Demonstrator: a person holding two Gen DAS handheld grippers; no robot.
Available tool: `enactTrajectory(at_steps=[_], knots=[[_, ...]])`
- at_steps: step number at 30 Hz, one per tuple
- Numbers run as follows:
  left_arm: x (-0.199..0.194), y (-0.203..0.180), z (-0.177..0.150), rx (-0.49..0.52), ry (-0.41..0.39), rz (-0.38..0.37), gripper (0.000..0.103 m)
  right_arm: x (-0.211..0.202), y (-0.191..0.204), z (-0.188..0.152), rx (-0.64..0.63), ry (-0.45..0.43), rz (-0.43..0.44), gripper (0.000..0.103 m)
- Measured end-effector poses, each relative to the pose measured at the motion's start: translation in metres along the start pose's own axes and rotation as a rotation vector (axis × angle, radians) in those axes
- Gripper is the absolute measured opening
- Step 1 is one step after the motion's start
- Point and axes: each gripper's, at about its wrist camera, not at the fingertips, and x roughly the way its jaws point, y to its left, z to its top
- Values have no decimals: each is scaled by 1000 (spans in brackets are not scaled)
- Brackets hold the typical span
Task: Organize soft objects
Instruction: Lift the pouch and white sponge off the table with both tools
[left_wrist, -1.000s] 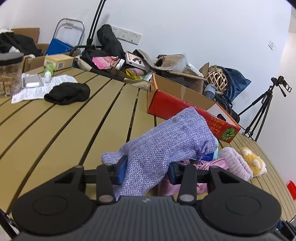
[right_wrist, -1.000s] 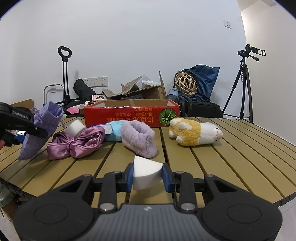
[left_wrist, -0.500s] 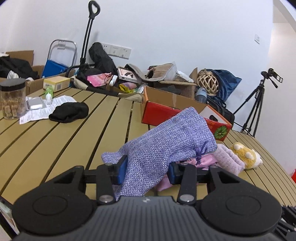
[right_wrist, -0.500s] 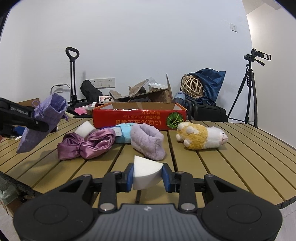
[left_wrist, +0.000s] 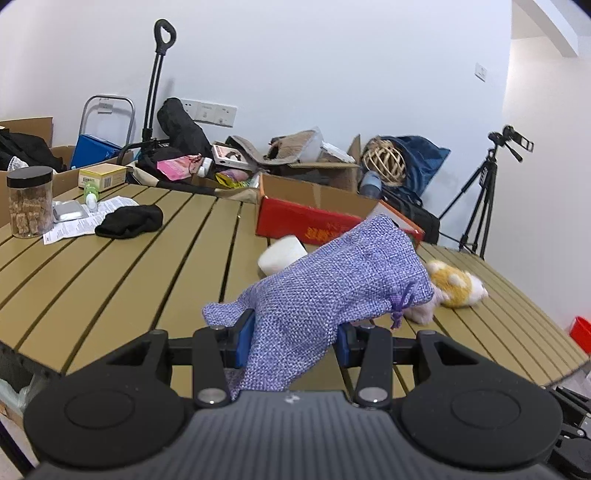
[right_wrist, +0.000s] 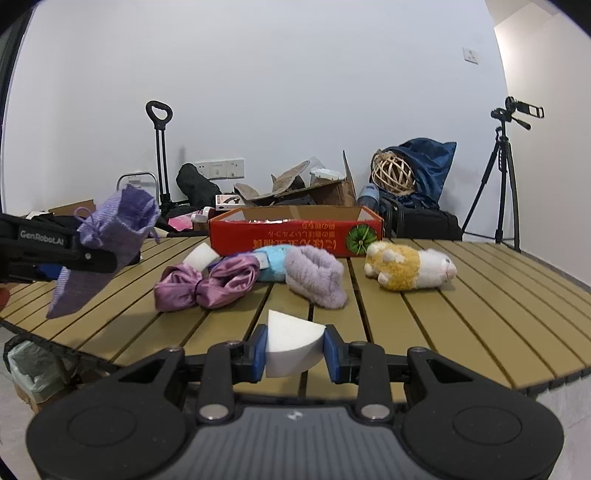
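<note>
My left gripper (left_wrist: 291, 341) is shut on a lilac woven drawstring pouch (left_wrist: 325, 291), held above the slatted table; the pouch (right_wrist: 110, 236) also shows at the left of the right wrist view. My right gripper (right_wrist: 295, 350) is shut on a white wedge of sponge (right_wrist: 291, 345) above the table's near edge. On the table lie a purple satin bow (right_wrist: 207, 282), a second white sponge (right_wrist: 201, 256), a light blue soft piece (right_wrist: 273, 260), a lilac fluffy band (right_wrist: 316, 278) and a yellow-and-white plush toy (right_wrist: 406, 267). An open red cardboard box (right_wrist: 295, 232) stands behind them.
A black cloth (left_wrist: 129, 221), papers (left_wrist: 79, 219), a small green bottle (left_wrist: 89, 193) and a jar with a black lid (left_wrist: 29, 201) sit on the far left of the table (left_wrist: 110, 273). Boxes, bags, a trolley (left_wrist: 157, 85) and a tripod (right_wrist: 506, 173) stand beyond it.
My left gripper has lifted and pulled back with the pouch, and the table's near edge has come into view. The right gripper has risen a little, still holding the sponge wedge.
</note>
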Motion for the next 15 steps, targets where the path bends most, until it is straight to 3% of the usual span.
enactTrajectory(at_steps=[15], knots=[[-48, -11, -53, 72, 39, -18, 43, -50, -2, -47, 26, 84, 16, 30]])
